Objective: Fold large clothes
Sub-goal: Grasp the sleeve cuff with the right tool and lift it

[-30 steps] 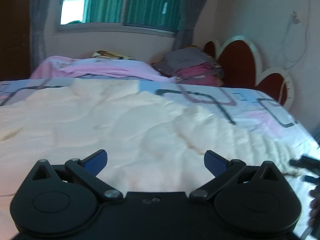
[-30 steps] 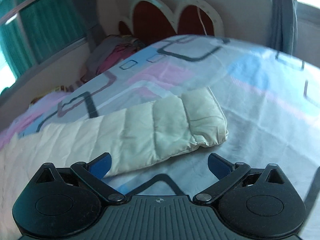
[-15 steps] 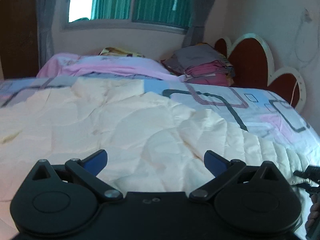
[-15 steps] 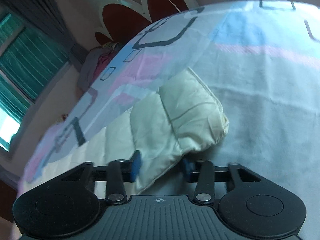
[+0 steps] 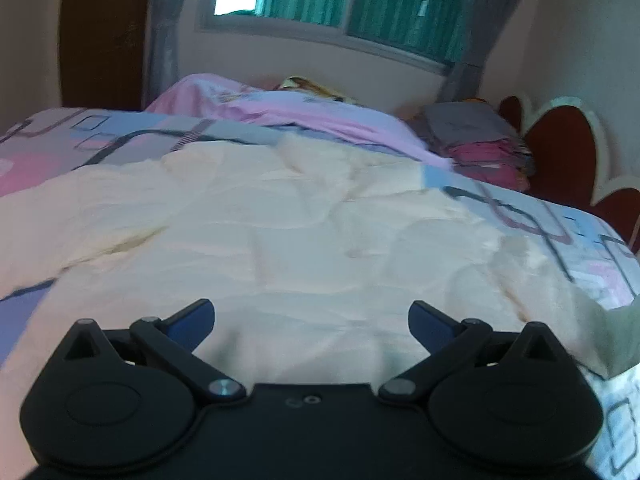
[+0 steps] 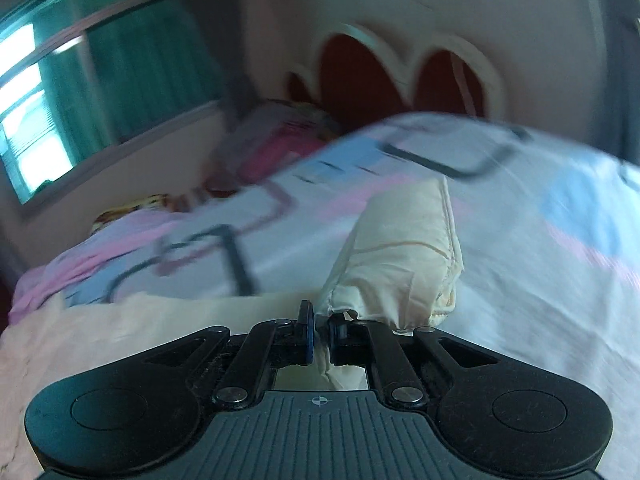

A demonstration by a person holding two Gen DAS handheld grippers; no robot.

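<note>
A cream quilted jacket (image 5: 280,232) lies spread flat over the patterned bed sheet (image 5: 592,240). My left gripper (image 5: 311,320) hovers open above the jacket's near part, with nothing between its blue fingers. In the right wrist view the jacket's sleeve (image 6: 404,252) is lifted off the sheet, its cuff end hanging forward. My right gripper (image 6: 319,336) is shut on the sleeve's edge, with cream fabric pinched between the pads. The jacket body (image 6: 120,336) lies to the left below it.
A pink blanket (image 5: 288,116) and a stack of folded clothes (image 5: 476,148) lie at the far side of the bed. A red and white headboard (image 5: 568,156) stands at the right, a curtained window (image 5: 360,4) behind. Patterned sheet (image 6: 540,264) spreads right of the sleeve.
My right gripper closed on the sleeve's edge and lifted it off the sheet. My left gripper shifted leftward over the jacket and stayed open.
</note>
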